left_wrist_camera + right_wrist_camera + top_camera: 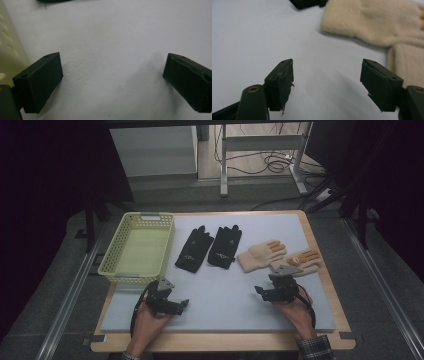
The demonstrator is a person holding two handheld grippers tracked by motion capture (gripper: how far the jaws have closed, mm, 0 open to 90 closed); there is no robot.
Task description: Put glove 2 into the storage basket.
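Two black gloves (195,249) (225,246) lie side by side in the middle of the pale mat (220,295). Right of them lie two cream gloves with orange fingertips (260,254) (299,262). My left gripper (172,306) rests low on the mat near its front left, open, with nothing between its jaws (112,77). My right gripper (267,291) hovers just in front of the cream gloves, open and empty (327,80). In the right gripper view a cream glove (374,22) lies ahead and to the right, the second cream glove (407,62) beside the right jaw.
A pale yellow mesh basket (115,262) stands empty at the mat's left, its wall (7,50) close beside my left gripper. The wooden table edge (320,255) frames the mat. Metal frame legs and cables are on the floor beyond.
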